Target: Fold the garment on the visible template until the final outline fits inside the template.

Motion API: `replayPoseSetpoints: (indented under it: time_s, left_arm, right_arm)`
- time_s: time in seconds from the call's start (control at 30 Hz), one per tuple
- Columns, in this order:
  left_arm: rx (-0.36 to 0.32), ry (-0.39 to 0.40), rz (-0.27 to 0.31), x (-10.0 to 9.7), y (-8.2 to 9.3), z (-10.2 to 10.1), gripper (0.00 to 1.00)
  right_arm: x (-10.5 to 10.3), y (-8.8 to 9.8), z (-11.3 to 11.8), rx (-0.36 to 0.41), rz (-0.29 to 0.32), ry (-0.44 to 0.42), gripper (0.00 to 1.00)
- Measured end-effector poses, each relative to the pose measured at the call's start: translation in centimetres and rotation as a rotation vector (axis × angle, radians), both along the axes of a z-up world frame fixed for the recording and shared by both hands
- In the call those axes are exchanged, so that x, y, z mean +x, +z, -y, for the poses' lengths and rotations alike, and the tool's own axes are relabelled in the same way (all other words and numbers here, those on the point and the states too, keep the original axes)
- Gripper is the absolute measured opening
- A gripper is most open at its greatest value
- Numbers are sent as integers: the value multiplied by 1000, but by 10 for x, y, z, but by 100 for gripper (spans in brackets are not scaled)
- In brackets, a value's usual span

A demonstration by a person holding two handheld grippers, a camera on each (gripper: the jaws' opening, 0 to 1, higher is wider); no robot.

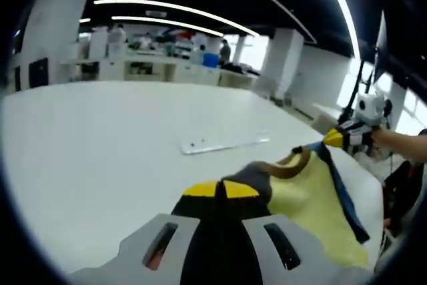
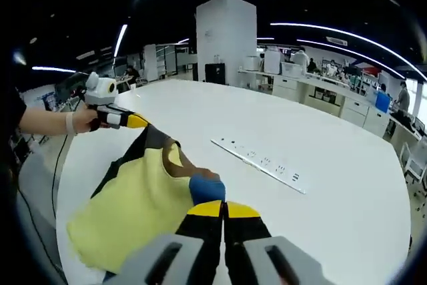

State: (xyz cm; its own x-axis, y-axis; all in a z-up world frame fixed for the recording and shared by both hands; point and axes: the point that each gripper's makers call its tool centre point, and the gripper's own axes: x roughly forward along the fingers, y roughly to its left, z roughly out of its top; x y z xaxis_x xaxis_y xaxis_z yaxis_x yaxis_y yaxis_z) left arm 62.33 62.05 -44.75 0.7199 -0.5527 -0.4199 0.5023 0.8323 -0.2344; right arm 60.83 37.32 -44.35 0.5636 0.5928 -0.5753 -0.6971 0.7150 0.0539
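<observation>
Two grippers pinch one garment (image 2: 137,208), a pale yellow top with dark trim, lifted off a large white table (image 2: 320,131). The left gripper (image 1: 221,190) has its yellow-tipped jaws closed on a grey part of the cloth; the right gripper (image 2: 223,209) has its jaws closed on a blue part. The cloth hangs between them over the table's near edge. A white power strip (image 2: 260,163) lies farther in on the table, well apart.
</observation>
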Motion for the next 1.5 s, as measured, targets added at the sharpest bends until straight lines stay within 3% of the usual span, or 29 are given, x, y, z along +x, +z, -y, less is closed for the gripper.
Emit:
replayPoseSetpoints:
  time_s: [0.13,0.3,0.37,0.5,0.93,1.13,1.5]
  left_arm:
    - [51,-7,-55,10,-28,2,0]
    - [69,-17,-80,15,-45,6,0]
    - [71,-13,-94,15,-51,6,0]
    - [101,-19,-117,15,-63,4,0]
    - [131,8,-156,16,-79,-8,0]
    - [147,18,-132,17,-80,-8,0]
    - [115,19,-119,16,-77,-7,0]
  right_arm:
    - [10,-25,-2,-16,-64,-25,0]
    - [15,-47,-1,-99,-106,-36,0]
    - [14,-55,0,-93,-145,-49,0]
    - [17,-65,4,-108,-156,-50,0]
    - [31,-80,-1,-120,-157,-75,0]
    - [29,-84,3,-133,-170,-79,0]
    - [29,-86,1,-124,-173,-75,0]
